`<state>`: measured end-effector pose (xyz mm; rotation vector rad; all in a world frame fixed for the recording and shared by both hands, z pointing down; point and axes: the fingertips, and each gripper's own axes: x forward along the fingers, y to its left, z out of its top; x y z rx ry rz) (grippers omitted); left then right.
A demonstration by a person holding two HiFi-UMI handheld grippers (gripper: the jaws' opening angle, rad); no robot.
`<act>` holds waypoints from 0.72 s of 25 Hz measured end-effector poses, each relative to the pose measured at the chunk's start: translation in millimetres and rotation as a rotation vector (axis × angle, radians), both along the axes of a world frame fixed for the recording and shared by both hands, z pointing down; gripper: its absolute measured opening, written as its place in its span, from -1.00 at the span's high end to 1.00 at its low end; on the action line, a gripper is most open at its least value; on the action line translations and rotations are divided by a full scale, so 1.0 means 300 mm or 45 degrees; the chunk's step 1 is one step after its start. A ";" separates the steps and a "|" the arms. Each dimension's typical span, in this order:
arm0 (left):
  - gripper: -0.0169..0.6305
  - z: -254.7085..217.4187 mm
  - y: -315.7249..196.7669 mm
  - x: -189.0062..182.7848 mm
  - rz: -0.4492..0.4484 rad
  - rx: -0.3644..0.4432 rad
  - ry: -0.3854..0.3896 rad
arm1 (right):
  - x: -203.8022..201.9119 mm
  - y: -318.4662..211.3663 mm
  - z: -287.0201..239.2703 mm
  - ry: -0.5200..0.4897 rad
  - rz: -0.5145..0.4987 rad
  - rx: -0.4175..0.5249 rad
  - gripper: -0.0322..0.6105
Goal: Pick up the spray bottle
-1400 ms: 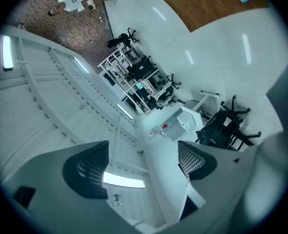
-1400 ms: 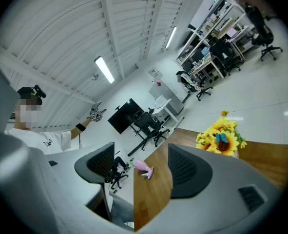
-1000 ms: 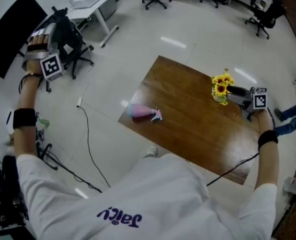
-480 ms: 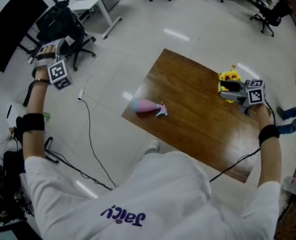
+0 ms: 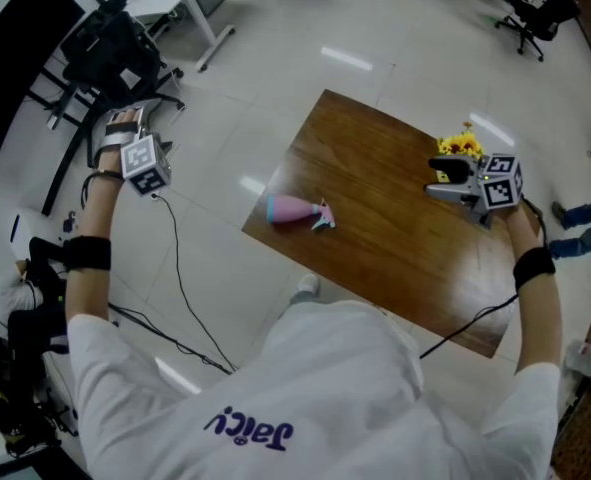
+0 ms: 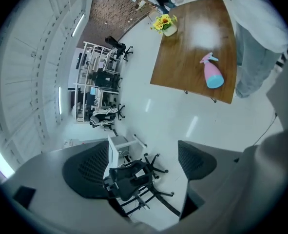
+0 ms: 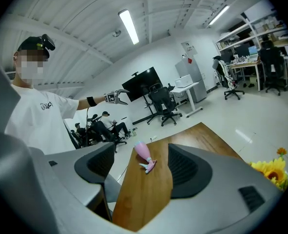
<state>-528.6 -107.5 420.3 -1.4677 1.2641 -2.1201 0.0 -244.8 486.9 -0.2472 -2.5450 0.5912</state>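
Because the spray bottle lies on its side near the table's edge, a careless nudge would likely send its pink body rolling or skidding off, and a pinch on the small trigger head could slip. The right gripper, jaws apart and empty, points along the tabletop with the bottle framed between them but well apart. The left gripper, jaws likewise apart and empty, hangs over the floor, farther off.
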 end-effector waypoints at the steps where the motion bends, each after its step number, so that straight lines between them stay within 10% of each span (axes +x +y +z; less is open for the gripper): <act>1: -0.39 0.027 -0.008 0.017 0.007 -0.010 0.025 | 0.002 0.004 0.002 0.006 -0.001 0.013 -0.21; 18: -0.53 0.356 -0.135 0.327 0.126 -0.212 0.464 | 0.209 0.063 -0.003 0.063 0.125 0.134 -0.21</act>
